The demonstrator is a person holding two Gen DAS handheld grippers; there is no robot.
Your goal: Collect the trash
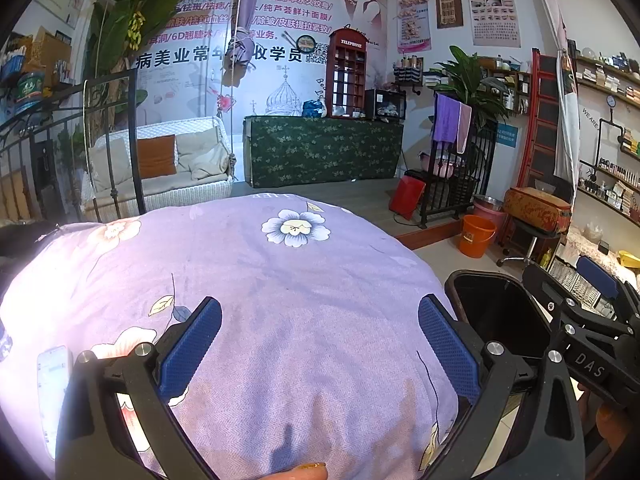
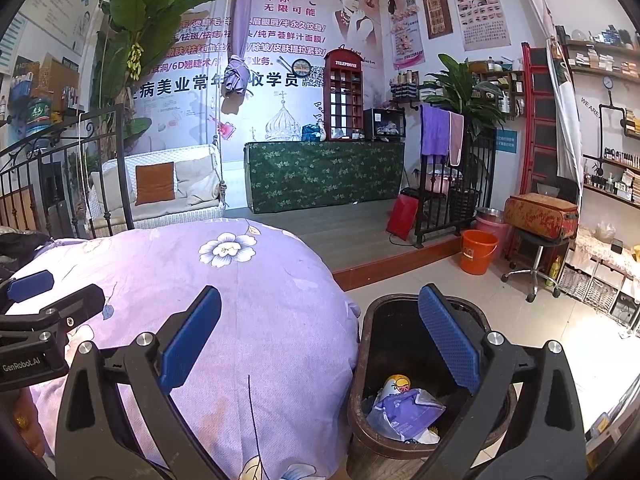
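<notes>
Poster-covered wall (image 2: 280,40), white swing sofa (image 2: 168,188), green-draped counter (image 2: 324,172), tiled floor (image 2: 520,320).

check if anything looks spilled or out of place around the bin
Nothing stands out. The trash bin stands upright beside the bed cover, wrappers inside it, nothing spilled on the visible floor. Both grippers are open and empty.

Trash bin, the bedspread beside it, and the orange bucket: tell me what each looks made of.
Trash bin: apparently dark brown plastic, smooth moulded rim with slight sheen. Bedspread: soft woven cloth, matte, printed flowers and visible weave. Orange bucket: likely plastic, uniform glossy colour.
</notes>
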